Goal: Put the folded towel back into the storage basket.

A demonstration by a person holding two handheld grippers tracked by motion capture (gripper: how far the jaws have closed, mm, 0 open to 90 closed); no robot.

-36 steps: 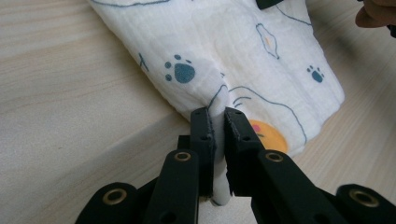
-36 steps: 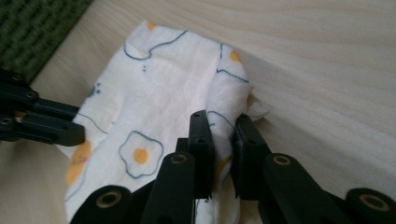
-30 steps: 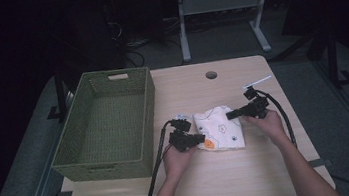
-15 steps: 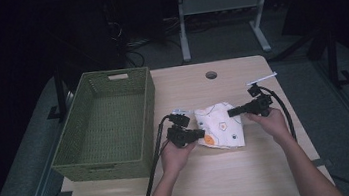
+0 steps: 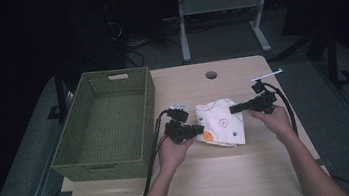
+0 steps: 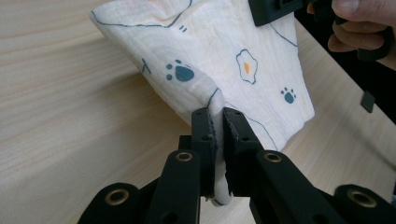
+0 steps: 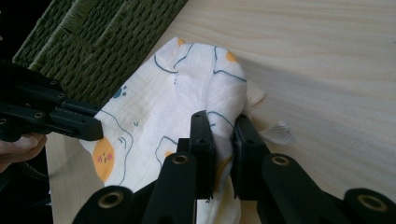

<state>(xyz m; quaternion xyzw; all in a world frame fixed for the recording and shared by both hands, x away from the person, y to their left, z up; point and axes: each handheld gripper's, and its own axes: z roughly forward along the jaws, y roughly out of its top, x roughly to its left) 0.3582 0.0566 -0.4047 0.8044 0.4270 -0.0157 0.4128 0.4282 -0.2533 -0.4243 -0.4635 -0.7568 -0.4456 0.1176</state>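
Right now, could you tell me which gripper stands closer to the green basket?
The left gripper, shut on the cloth beside the basket; the right gripper holds the far edge.

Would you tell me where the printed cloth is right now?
In the high view, the printed cloth sits mid-table, right of the green basket, pinched between the left gripper and right gripper.

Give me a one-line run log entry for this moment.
left gripper: shut on cloth | right gripper: shut on cloth | basket: beside

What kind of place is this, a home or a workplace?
Probably a lab or workshop, not a home. A plain wooden table with a cable hole stands in a dark room, loose cables lie on the floor behind it, and a metal-framed bench stands farther back.
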